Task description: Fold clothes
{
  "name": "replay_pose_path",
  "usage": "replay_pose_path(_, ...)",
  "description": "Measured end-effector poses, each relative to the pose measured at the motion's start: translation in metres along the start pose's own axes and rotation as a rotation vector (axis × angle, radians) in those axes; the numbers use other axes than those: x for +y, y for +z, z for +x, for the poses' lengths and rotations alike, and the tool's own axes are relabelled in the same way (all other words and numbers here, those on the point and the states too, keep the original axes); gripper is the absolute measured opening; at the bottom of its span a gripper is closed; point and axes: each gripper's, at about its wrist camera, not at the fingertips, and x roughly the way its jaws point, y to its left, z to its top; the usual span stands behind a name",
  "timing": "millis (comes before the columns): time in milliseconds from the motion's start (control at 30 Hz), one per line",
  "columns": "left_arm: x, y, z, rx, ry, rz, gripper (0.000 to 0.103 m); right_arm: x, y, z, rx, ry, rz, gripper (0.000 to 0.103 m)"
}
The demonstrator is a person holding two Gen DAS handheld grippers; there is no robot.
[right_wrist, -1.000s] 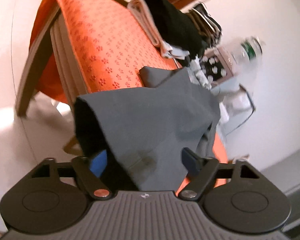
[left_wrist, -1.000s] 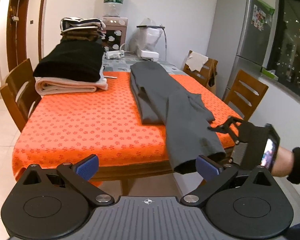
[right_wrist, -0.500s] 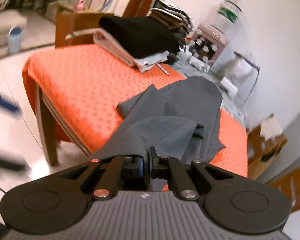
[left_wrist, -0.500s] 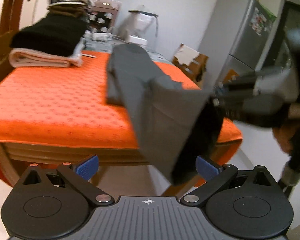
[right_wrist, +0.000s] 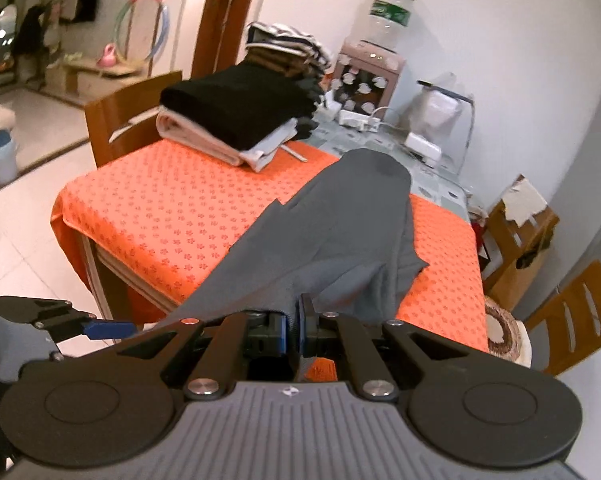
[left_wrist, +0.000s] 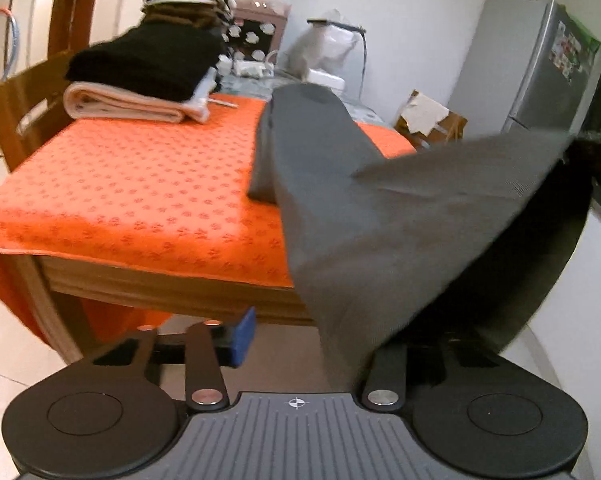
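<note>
We see the long grey fabric garment (right_wrist: 340, 216) lying lengthwise on the table under its orange patterned tablecloth (right_wrist: 172, 216), its near end lifted off the table edge toward us, while a stack of folded clothes (right_wrist: 236, 120), black on top of beige, sits at the far left corner. The right gripper (right_wrist: 296, 330) has its 2 blue-padded jaws pinched together on the garment's near edge. The left gripper (left_wrist: 316, 336) is closing with the hanging cloth between its jaws; its blue left pad (left_wrist: 242, 336) stands clear of the fabric, and the right one is hidden behind it.
</note>
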Motion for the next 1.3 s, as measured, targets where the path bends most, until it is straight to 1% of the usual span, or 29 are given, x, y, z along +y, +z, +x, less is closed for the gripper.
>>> replay_pose_path(100, 0.002, -0.003, -0.034, -0.036, -0.001, 0.026, 0.033, 0.001, -0.016, -0.022, -0.011, -0.014, 0.027, 0.006)
replay_pose_path(167, 0.002, -0.005, -0.059, -0.064, -0.006, 0.053, 0.019, 0.004, -0.029, -0.037, -0.016, -0.022, 0.041, 0.006)
replay_pose_path(267, -0.004, -0.01, -0.095, -0.084, -0.018, 0.102, 0.011, 0.012, -0.053, -0.06, -0.019, -0.03, 0.066, 0.007)
replay_pose_path(400, -0.011, -0.019, -0.138, -0.094, -0.045, 0.113, 0.01, 0.023, -0.085, -0.091, -0.022, -0.044, 0.12, 0.007)
replay_pose_path(500, -0.016, -0.032, -0.164, -0.088, -0.059, 0.103, 0.01, 0.034, -0.109, -0.112, -0.025, -0.062, 0.132, 0.007)
replay_pose_path(733, -0.026, -0.073, -0.199, -0.064, -0.051, 0.093, 0.009, 0.058, -0.158, -0.167, -0.038, -0.083, 0.141, 0.006)
replay_pose_path(833, -0.026, -0.078, -0.206, -0.069, -0.043, 0.077, 0.009, 0.066, -0.171, -0.184, -0.039, -0.091, 0.147, 0.006)
replay_pose_path(867, -0.027, -0.074, -0.206, -0.081, -0.046, 0.069, 0.009, 0.069, -0.174, -0.19, -0.04, -0.093, 0.149, 0.006)
replay_pose_path(967, -0.029, -0.062, -0.208, -0.117, -0.055, 0.046, 0.009, 0.069, -0.171, -0.2, -0.064, -0.105, 0.136, 0.006)
replay_pose_path(1067, -0.033, -0.044, -0.208, -0.158, -0.071, 0.029, 0.008, 0.062, -0.158, -0.203, -0.093, -0.124, 0.129, 0.006)
replay_pose_path(1200, -0.037, -0.007, -0.197, -0.214, -0.106, 0.007, 0.009, 0.04, -0.129, -0.198, -0.142, -0.143, 0.121, 0.006)
replay_pose_path(1300, -0.038, 0.026, -0.175, -0.244, -0.13, -0.018, 0.009, 0.016, -0.1, -0.18, -0.181, -0.144, 0.12, 0.006)
